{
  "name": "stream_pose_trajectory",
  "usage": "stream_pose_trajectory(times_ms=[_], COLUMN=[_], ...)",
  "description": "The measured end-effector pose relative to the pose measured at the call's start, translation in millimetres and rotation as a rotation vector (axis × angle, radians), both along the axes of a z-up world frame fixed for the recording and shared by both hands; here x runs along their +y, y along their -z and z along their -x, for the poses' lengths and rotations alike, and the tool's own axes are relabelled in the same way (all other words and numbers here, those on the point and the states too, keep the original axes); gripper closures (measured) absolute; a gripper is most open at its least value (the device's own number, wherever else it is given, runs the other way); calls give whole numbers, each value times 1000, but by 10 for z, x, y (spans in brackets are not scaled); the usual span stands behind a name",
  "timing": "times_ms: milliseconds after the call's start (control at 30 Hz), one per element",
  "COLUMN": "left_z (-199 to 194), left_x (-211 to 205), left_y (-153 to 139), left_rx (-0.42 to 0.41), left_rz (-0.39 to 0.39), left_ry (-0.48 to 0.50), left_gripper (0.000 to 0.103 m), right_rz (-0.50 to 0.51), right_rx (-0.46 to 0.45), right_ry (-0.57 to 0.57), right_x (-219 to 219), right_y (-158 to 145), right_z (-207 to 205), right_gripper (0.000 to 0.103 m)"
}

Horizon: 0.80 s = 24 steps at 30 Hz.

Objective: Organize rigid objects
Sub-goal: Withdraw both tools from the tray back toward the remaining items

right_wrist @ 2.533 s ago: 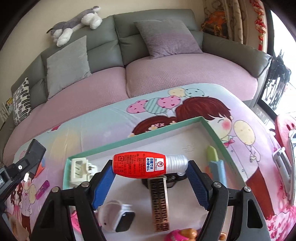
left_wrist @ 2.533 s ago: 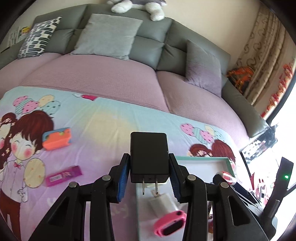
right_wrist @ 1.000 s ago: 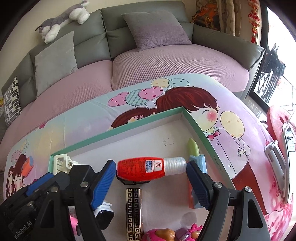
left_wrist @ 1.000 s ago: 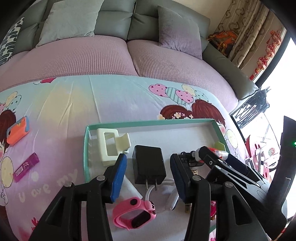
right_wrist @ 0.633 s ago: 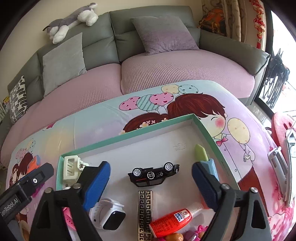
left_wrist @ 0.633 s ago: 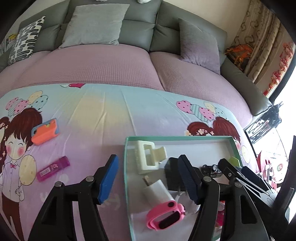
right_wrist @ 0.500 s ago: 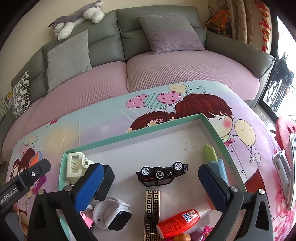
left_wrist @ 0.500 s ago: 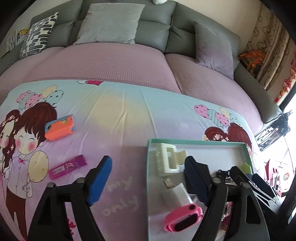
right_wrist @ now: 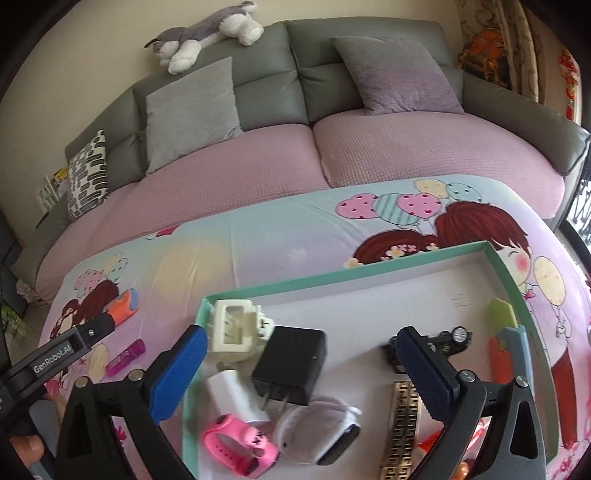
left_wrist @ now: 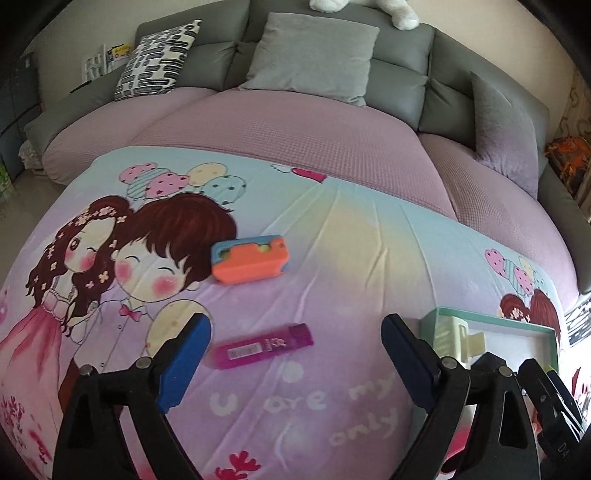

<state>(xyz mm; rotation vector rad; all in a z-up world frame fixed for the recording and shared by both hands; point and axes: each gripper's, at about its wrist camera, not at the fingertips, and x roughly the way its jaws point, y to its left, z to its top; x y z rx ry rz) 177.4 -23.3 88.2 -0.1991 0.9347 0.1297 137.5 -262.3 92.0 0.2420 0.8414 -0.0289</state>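
Note:
A green-rimmed tray (right_wrist: 369, 277) holds a black charger (right_wrist: 291, 365), a cream clip (right_wrist: 232, 330), a white plug, a pink watch (right_wrist: 240, 450), a white watch, a toy car (right_wrist: 447, 339) and a gold bar. My right gripper (right_wrist: 301, 376) is open and empty above the tray. My left gripper (left_wrist: 295, 362) is open and empty over the cartoon cloth, above a purple stick (left_wrist: 262, 347). An orange and blue case (left_wrist: 249, 260) lies beyond it. The tray's corner (left_wrist: 491, 325) shows at the right.
A grey sofa with a pink cover (left_wrist: 295, 129) and several cushions runs along the far side. A plush dog (right_wrist: 207, 29) lies on its back. A green and blue cutter (right_wrist: 506, 332) rests by the tray's right wall.
Both grippers let go of their loads, the black charger and the red bottle, into the tray. My left gripper has swung left over the cloth toward the purple stick.

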Motion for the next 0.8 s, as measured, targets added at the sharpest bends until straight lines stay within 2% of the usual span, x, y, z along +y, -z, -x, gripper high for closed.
stream_pose_trajectory(times_ms=[133,300,533,700,800], left_z=[82,185,235,248,277], left_x=[359,707,964,1139,1265], left_y=[-6,25,142,291,372], left_rx=[-3,-5,8,52,75], left_rz=[-8,29,95,97,97], left_ry=[-102,-187,-233,-267,-301], left_gripper=[9,9,9,9,9], right_rz=[-15,-33,-2,24,72], right_rx=[-36,-51,-31,12,40], right_ry=[-90,-165,-279,-370,-437], right_x=[329,683,1151,1487,1744], right_y=[-23,12,134,284,393], right_z=[-40,-107,-187,-231,-270], right_gripper=[0,0,0,0,0])
